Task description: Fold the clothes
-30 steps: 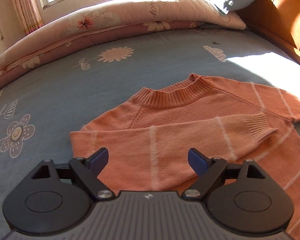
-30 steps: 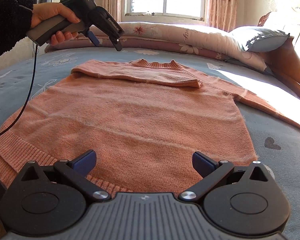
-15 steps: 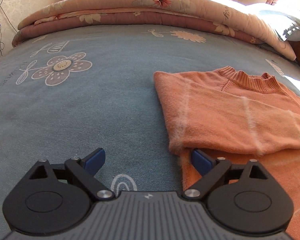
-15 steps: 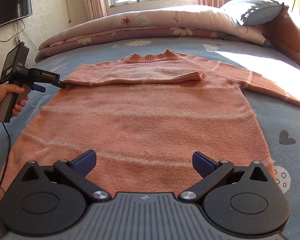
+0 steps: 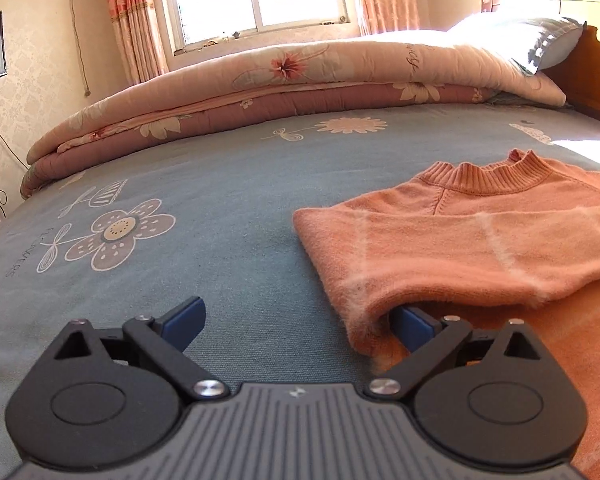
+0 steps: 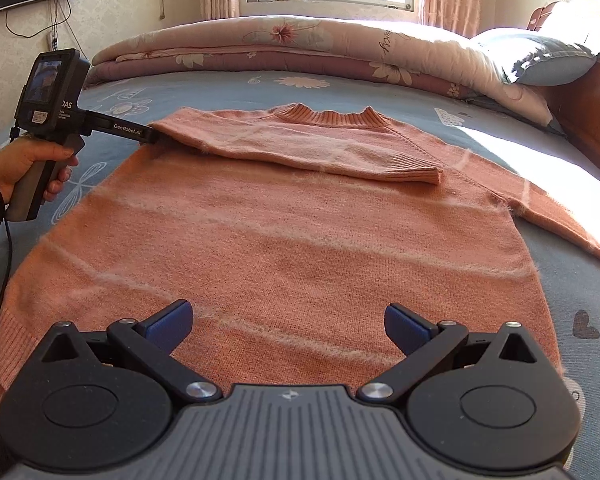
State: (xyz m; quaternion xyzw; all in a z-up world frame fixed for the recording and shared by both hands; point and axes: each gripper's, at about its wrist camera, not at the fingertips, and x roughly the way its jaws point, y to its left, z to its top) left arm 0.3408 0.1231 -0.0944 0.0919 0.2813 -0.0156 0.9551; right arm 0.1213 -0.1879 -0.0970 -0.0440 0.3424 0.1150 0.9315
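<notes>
Sweater (image 6: 284, 240) on bed (image 5: 220, 200), left sleeve (image 6: 300, 152) folded across; left gripper (image 5: 296, 320) spread at fold, right gripper (image 6: 288, 320) spread; right sleeve likely next.

The sweater (image 6: 300, 232) lies flat on the bed (image 6: 580, 280), collar toward the far side, hem nearest the right gripper (image 6: 288, 326). One sleeve (image 6: 300, 148) is folded across its chest; the other runs out to the right. Behind it a folded quilt (image 6: 320, 48) spans the bed — a pillow (image 6: 540, 56) at its right end. The left gripper (image 5: 296, 320) sits at the sweater's left shoulder fold, one finger (image 5: 414, 326) under the fold.
</notes>
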